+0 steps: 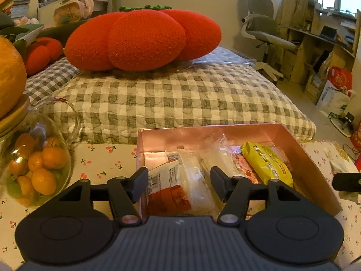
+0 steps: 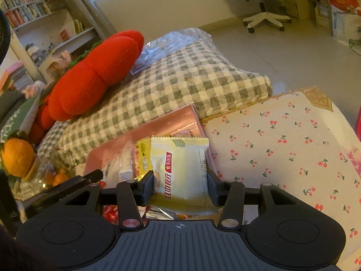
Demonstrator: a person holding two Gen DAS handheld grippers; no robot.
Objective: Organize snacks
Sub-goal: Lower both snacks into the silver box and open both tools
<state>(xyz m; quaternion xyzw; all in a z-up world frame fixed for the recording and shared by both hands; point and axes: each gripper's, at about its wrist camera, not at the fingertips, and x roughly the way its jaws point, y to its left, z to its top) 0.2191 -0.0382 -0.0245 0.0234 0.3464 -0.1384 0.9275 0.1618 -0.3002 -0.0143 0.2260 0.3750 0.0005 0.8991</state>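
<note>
A pink box (image 1: pixel 311 171) on the cherry-print tablecloth holds several snack packets, among them a yellow packet (image 1: pixel 268 162), a clear packet (image 1: pixel 198 180) and a red and white packet (image 1: pixel 167 187). My left gripper (image 1: pixel 179 184) is open and empty, low over the near left part of the box. My right gripper (image 2: pixel 180 186) is shut on a pale yellow snack packet (image 2: pixel 180 169) with red Chinese lettering, held upright over the pink box (image 2: pixel 158 126). The right gripper's tip shows at the right edge of the left wrist view (image 1: pixel 347 181).
A glass jar of small oranges (image 1: pixel 38 167) stands left of the box, a large orange (image 1: pixel 9 76) above it. Behind the table lies a checked quilt (image 1: pixel 176 103) with a red knitted cushion (image 1: pixel 144 38). An office chair (image 1: pixel 261 27) and shelves stand farther back.
</note>
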